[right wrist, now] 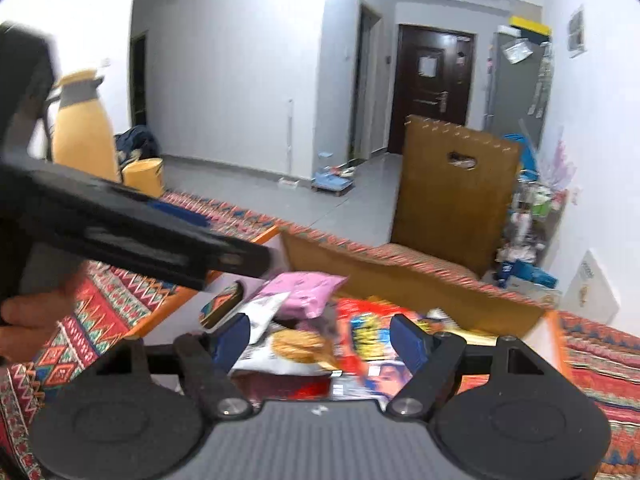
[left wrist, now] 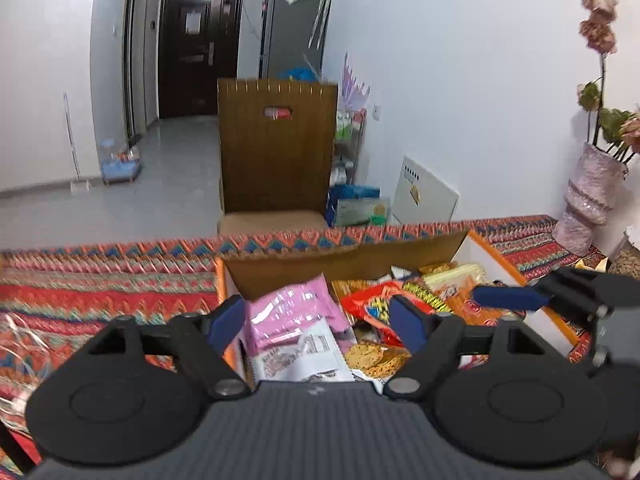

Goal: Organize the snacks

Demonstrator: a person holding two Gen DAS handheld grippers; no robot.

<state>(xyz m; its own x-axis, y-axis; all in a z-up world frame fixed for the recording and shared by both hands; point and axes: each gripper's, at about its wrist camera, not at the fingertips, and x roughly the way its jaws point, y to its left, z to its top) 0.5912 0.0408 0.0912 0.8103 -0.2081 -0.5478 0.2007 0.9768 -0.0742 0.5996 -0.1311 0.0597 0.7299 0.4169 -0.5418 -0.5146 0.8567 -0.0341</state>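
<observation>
left wrist view first: my left gripper [left wrist: 320, 320] has its blue pads spread with nothing pinched, hanging just above a pink packet [left wrist: 294, 314] and a white cookie pack [left wrist: 316, 354] that lie in the near left part of the cardboard box [left wrist: 344, 266]. the right gripper [left wrist: 510, 296] pokes in from the right edge, over the orange and red wrappers. from the right wrist, that right gripper [right wrist: 320, 338] is also released, pads apart, nothing between them, above the cookie pack [right wrist: 292, 350] with the red snack bag [right wrist: 360, 320] just beside it; the frame is smeared, so labels are unreadable. the left gripper [right wrist: 152, 236] crosses the left side there, a hand [right wrist: 36, 312] behind it.

i judge the step is picking one snack out of the heap. to do it well i'd commit each claw to a separate packet, go for a loose edge or crimped seal, not a flat face, and close gently since the cookies look brittle.

the box sits on a red zigzag-patterned cloth [left wrist: 100, 292]. beyond it: a wooden chair [left wrist: 276, 148], grey tiled floor, a dark door [left wrist: 200, 44], a vase with flowers [left wrist: 592, 196] at right.
</observation>
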